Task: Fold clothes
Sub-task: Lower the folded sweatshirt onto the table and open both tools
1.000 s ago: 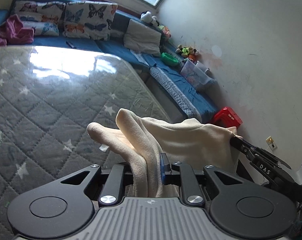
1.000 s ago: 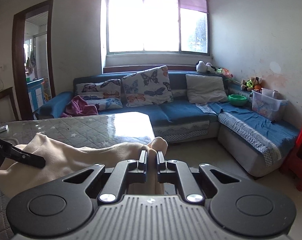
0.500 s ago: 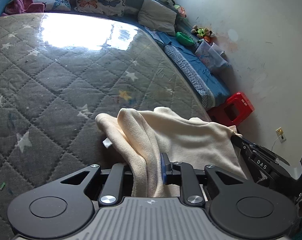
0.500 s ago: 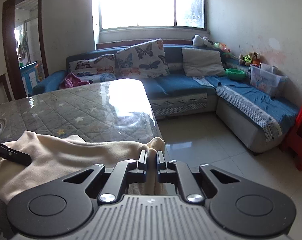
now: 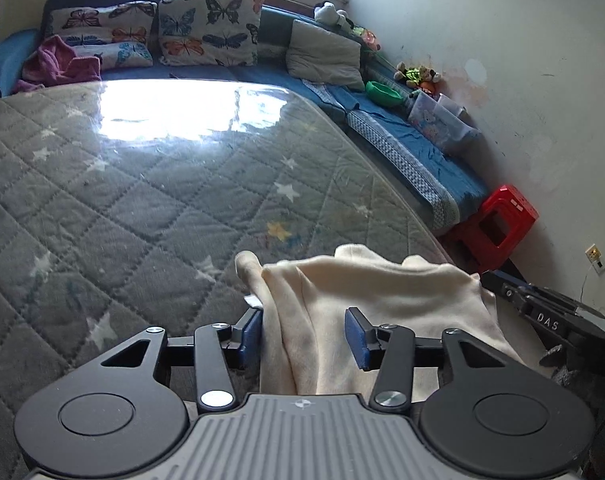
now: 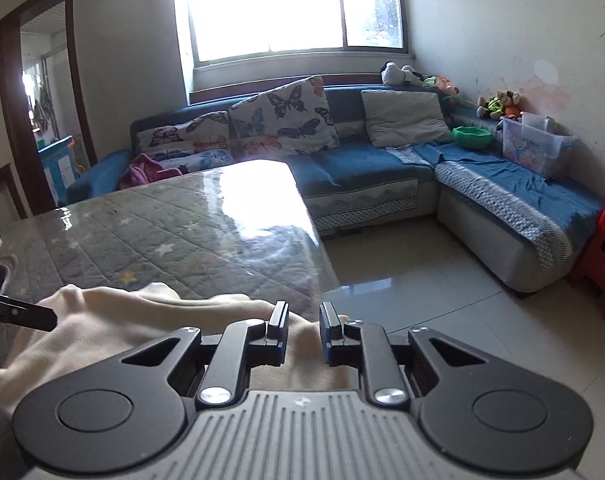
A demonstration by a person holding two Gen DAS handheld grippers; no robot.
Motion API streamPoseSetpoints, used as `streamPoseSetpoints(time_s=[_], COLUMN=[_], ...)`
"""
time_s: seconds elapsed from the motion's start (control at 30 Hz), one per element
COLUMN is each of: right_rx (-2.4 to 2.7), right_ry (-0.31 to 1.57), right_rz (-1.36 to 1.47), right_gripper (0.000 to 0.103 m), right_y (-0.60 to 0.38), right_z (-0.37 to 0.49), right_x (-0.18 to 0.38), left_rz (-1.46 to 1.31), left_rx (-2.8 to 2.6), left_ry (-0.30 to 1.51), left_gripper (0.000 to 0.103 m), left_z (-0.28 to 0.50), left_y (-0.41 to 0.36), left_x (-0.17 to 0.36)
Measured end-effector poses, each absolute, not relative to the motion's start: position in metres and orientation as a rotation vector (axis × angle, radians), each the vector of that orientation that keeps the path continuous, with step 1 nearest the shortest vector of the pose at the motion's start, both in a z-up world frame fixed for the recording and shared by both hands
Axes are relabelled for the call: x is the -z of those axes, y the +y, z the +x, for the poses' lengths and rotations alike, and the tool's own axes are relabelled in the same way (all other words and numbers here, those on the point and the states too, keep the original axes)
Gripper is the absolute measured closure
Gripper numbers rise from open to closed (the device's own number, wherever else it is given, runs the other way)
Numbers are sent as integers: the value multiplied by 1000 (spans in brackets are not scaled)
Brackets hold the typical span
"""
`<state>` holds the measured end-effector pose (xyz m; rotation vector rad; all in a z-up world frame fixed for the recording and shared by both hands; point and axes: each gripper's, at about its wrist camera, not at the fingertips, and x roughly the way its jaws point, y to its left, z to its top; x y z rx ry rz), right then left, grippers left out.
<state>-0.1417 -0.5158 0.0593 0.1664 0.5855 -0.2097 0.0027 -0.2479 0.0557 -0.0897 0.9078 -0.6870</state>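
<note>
A cream fleece garment (image 5: 382,304) lies bunched and doubled over at the near edge of the grey star-quilted bench (image 5: 142,200), between the parted left claw (image 5: 302,332) and right claw (image 6: 304,328), still needing squaring.

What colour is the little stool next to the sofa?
Red. The stool shows best in the left wrist view, beside the end of the blue sofa.
</note>
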Motion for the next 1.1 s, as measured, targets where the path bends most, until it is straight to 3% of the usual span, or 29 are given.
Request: streamPoseSetpoints(time_s=[0.47, 0.53, 1.07, 1.1], right_rx=[191, 179, 131, 133], right_ry=[641, 629, 603, 597], right_rz=[176, 177, 62, 53], right_gripper=[84, 80, 78, 74], right_y=[-507, -506, -469, -467], right_z=[-109, -117, -207, -212], right_x=[-44, -49, -51, -51], left_rz=[0, 29, 167, 170], left_rx=[661, 664, 677, 677], left_ry=[863, 852, 780, 774], left_gripper=[54, 54, 53, 52], left_z=[20, 17, -32, -37], left_y=[-273, -278, -265, -262], left_x=[-61, -58, -47, -46])
